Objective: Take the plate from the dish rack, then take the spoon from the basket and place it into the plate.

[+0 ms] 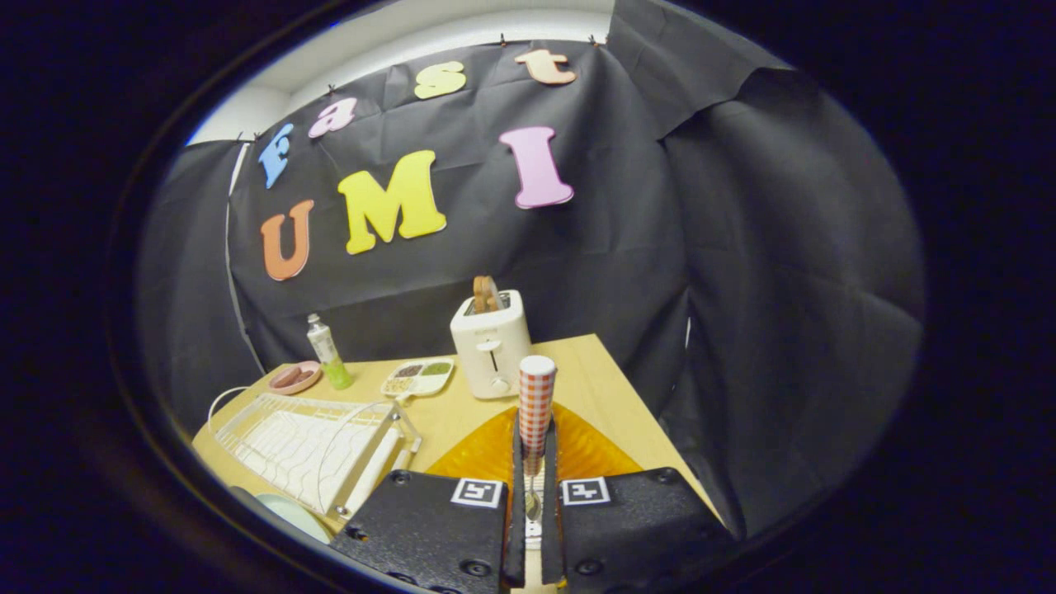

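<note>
The claw (534, 462) is clenched on the spoon (536, 404), its checkered handle upright between the fingers, above the amber plate (483, 455) just ahead.

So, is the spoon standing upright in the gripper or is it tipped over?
Upright. The spoon is clamped between the gripper fingers, its checkered handle pointing up above the orange plate.

The gripper (533, 462) has two blocky, textured bodies with round screws, each carrying a square black-and-white marker beside its narrow fingers (516, 495).
</note>
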`<action>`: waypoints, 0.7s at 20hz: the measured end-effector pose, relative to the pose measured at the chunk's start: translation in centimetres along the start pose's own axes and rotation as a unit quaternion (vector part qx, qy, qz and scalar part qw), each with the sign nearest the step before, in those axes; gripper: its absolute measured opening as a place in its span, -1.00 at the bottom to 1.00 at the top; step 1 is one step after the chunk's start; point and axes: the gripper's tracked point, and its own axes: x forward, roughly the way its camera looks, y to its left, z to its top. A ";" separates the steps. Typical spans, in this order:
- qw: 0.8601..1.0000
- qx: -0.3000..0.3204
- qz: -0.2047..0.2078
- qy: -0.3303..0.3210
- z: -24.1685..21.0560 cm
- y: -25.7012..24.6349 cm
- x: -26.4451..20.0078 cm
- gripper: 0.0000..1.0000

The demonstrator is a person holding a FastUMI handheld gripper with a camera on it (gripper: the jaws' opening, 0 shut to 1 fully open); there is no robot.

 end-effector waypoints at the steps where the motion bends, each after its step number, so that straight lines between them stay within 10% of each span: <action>1: 1.000 0.002 -0.007 -0.013 0.8 0.0 -1.0 -0.74; 14: 0.997 -0.018 0.017 -0.071 2.2 9.7 -14.8 -0.75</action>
